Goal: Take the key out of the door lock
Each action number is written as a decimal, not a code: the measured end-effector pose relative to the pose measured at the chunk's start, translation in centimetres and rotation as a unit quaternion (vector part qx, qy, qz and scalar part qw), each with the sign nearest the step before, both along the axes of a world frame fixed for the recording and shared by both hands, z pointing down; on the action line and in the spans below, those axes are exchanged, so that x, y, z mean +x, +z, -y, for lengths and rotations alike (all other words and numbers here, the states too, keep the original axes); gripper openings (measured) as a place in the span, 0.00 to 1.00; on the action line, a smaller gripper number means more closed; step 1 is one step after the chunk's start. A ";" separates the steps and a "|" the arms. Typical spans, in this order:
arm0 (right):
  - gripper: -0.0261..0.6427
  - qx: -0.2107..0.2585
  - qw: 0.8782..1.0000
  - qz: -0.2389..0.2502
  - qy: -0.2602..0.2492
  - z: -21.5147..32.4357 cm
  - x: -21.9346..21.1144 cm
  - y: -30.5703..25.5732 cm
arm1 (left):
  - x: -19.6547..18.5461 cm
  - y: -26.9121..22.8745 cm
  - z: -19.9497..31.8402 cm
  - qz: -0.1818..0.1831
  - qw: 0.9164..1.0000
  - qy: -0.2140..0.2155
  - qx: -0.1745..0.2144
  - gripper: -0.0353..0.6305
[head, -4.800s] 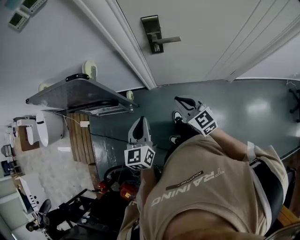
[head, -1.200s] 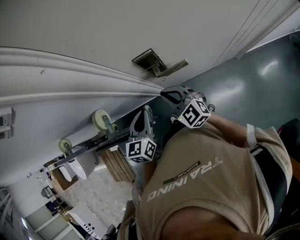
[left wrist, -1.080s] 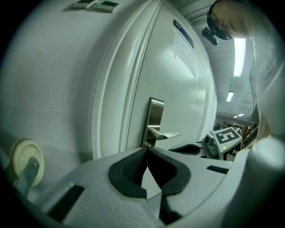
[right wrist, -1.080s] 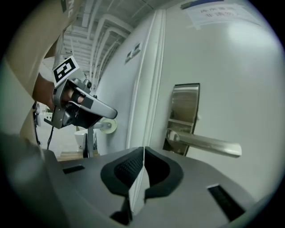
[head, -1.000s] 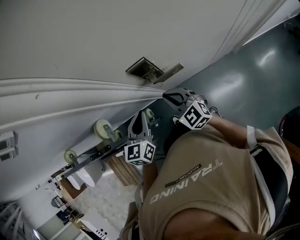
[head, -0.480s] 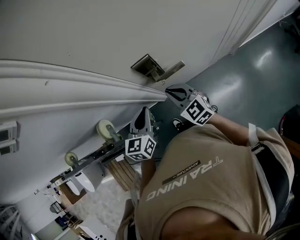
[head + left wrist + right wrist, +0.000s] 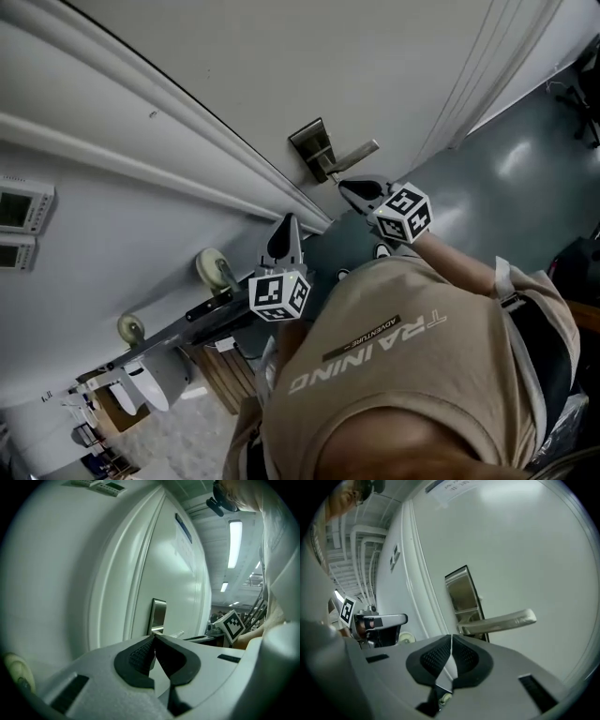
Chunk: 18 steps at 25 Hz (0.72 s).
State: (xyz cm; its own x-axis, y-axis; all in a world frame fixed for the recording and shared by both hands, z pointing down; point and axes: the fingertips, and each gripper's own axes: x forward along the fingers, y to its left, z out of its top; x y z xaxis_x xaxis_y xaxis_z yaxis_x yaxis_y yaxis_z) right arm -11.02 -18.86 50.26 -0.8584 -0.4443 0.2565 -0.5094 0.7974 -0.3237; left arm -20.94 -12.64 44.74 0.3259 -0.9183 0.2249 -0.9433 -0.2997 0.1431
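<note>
The right gripper (image 7: 352, 187) is hovering just beside the lock plate (image 7: 311, 148), its jaws pressed together on nothing. In the head view the plate is sitting at about 11 o'clock from its tips, with the lever handle (image 7: 359, 153) lying directly above them and pointing toward 2 o'clock. The left gripper (image 7: 287, 230) is hanging well apart from the door (image 7: 375, 66), jaws likewise closed and empty, with the plate at about 1 o'clock from it, so the right one is clearly the nearer. The key itself is not showing in any view. It is probably sitting in the plate under the lever, where the right gripper's own body is blocking the sight. If so, its shaft is likely standing straight out of the door face, so the jaws are going to need to part first.
</note>
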 end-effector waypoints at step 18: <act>0.06 -0.214 0.960 0.162 0.081 2.4 0.9 2.8 | -0.5 -0.9 1.4 0.004 1.000 0.015 0.010 0.06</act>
